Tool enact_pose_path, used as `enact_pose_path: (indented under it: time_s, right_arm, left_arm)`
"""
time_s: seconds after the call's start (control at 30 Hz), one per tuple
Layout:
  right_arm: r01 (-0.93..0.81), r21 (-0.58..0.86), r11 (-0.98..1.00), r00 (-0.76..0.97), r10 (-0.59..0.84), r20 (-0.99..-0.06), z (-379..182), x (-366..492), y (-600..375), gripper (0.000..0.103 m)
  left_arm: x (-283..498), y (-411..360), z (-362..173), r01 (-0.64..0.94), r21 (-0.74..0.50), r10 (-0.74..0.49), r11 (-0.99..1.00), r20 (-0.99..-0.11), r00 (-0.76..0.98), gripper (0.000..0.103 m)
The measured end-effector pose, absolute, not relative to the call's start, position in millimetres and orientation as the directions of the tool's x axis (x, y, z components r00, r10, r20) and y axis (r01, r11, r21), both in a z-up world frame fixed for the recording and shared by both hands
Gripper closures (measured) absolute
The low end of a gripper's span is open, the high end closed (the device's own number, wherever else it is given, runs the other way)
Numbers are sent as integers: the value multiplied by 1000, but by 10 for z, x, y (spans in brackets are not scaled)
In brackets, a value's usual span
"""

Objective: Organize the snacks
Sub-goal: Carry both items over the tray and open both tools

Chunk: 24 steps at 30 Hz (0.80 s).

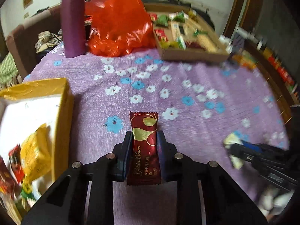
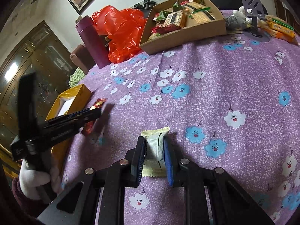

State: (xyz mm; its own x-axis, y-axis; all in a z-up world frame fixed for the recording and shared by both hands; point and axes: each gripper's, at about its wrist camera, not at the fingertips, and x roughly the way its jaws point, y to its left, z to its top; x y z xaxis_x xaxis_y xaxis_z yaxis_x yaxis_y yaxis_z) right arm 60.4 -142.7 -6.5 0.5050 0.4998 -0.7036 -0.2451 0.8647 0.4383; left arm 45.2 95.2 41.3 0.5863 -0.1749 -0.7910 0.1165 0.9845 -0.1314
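My left gripper (image 1: 144, 136) is shut on a dark red candy bar (image 1: 144, 150) with gold print, held above the purple flowered tablecloth (image 1: 168, 86). It also shows in the right wrist view (image 2: 93, 110), blurred, near the yellow box (image 2: 75, 95). My right gripper (image 2: 154, 142) is shut on a pale cream snack packet (image 2: 154, 150); it appears blurred in the left wrist view (image 1: 234, 150). The yellow box (image 1: 61, 101) at the left holds several snacks. A brown cardboard tray (image 1: 195, 55) at the back holds several packets; it also shows in the right wrist view (image 2: 187, 35).
A purple bottle (image 1: 73, 20) and a red plastic bag (image 1: 120, 22) stand at the back left. In the right wrist view a black stand (image 2: 253, 9), a plush toy (image 2: 237, 18) and orange packets (image 2: 279, 28) lie at the far right.
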Motion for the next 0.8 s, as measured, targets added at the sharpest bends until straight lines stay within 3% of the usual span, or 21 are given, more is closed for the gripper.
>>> enact_pose_path:
  time_s: [0.13, 0.27, 0.53, 0.8]
  right_arm:
    - [-248, 430, 868, 531, 493, -689, -25, 568, -1456, 82]
    - [-259, 434, 863, 545, 502, -672, 17, 535, -1455, 82]
    - [-330, 523, 786, 477, 617, -627, 301, 428, -1019, 83]
    - [-480, 492, 726, 363, 675, -642, 579, 413, 165, 83]
  left_arm:
    - [175, 1259, 699, 83, -237, -234, 968, -729, 643, 80]
    - [-79, 1666, 924, 33, -240, -195, 970, -691, 696, 80]
    - [-130, 2569, 959, -140, -188, -37, 972, -710, 703, 80]
    - [-2, 3045, 687, -222, -250, -33, 942, -732, 681, 80]
